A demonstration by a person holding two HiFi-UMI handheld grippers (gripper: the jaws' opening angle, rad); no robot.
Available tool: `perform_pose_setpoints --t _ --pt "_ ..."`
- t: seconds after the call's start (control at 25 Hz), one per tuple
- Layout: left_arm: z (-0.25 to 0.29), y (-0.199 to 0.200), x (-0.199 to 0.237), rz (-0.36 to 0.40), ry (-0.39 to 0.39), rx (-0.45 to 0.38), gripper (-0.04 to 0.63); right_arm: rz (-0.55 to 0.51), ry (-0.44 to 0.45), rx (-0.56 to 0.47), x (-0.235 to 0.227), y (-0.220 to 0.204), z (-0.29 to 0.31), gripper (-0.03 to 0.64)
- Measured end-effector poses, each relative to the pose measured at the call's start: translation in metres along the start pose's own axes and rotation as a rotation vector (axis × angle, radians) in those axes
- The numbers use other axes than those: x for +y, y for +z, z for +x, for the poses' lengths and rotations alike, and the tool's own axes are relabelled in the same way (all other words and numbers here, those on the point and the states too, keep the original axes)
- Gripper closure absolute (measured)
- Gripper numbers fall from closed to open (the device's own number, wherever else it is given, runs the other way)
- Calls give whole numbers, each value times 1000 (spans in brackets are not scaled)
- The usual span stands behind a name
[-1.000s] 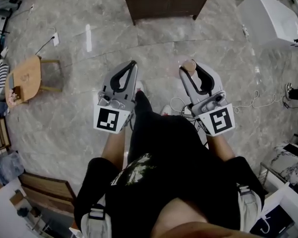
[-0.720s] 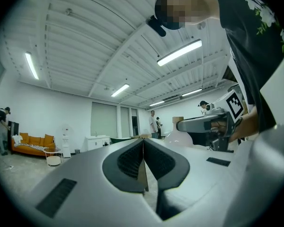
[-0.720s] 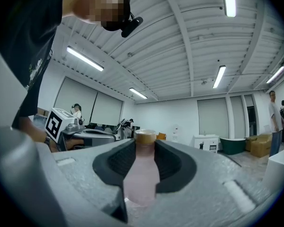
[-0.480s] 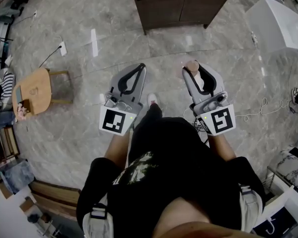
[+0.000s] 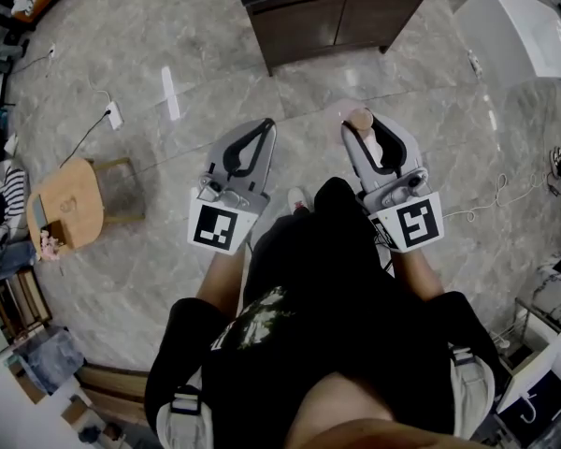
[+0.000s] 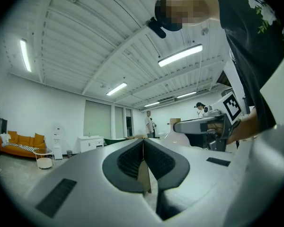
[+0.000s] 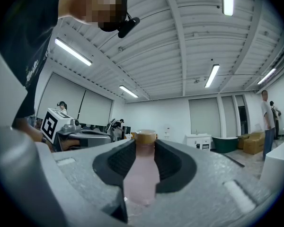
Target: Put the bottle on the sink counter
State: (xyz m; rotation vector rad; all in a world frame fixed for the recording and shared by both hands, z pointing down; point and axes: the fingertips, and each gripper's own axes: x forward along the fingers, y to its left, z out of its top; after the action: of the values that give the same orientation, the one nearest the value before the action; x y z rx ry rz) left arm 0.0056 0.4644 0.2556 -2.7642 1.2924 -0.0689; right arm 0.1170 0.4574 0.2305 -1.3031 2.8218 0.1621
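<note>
Sink counter [image 5: 332, 26] nearer than before

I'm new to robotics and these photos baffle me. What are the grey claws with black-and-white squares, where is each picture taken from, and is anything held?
There is no robot here. A person holds a two-jaw tool in each hand. The head view comes from a camera on their head, looking down past their body at a marble floor, a dark cabinet ahead and a small wooden stool at the left. The other two pictures come from cameras riding on each tool, looking along its jaws. The left gripper is shut and empty. The right gripper is closed on a pale pink bottle with a tan cap. The patterned cubes are part of the tools.
</note>
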Motion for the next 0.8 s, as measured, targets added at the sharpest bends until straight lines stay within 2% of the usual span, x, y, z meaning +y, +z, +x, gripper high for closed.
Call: perform_pose_setpoints --t 0.28,0.48,0.8 --pt "49 -14 31 -6 -14 28 581 14 -11 5 -49 -18 47 501" --pt "101 -14 66 14 3 35 581 -3 33 6 -88 -24 99 501" --pt "194 -4 115 0 42 12 581 -20 105 4 -161 -22 164 500"
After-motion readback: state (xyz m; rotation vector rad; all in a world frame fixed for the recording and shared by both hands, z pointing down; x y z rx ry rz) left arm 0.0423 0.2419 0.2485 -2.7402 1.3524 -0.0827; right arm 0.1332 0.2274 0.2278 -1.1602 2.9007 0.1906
